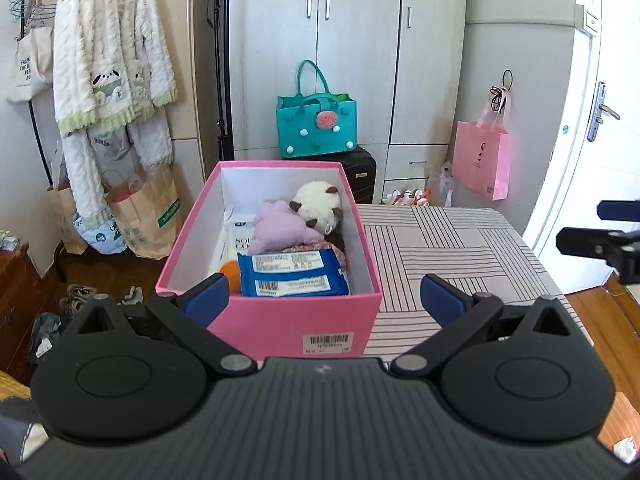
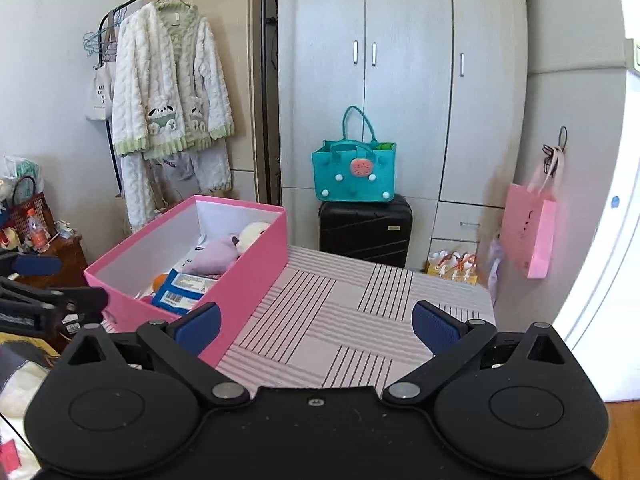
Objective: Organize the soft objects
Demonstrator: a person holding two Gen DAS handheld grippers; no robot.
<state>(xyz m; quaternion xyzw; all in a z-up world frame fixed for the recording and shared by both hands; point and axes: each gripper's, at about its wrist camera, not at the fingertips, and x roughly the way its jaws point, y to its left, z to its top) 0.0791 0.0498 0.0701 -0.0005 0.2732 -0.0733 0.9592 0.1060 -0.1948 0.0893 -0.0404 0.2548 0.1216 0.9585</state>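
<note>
A pink box (image 1: 296, 320) stands on the striped table (image 1: 452, 248). Inside lie a white plush (image 1: 318, 202), a purple plush (image 1: 280, 226), a blue wipes pack (image 1: 292, 274), a white packet (image 1: 236, 240) and something orange (image 1: 231, 270). My left gripper (image 1: 324, 298) is open and empty, just before the box's near wall. In the right wrist view the box (image 2: 256, 268) sits at the left, with the purple plush (image 2: 214, 258) and blue pack (image 2: 182, 288) showing. My right gripper (image 2: 316, 326) is open and empty over the striped table (image 2: 344, 320).
A teal bag (image 1: 316, 126) sits on a black suitcase (image 1: 364, 174) before a wardrobe. A pink paper bag (image 1: 482, 158) hangs at the right. A fluffy robe (image 1: 112, 60) hangs on a rack at the left, paper bags below it.
</note>
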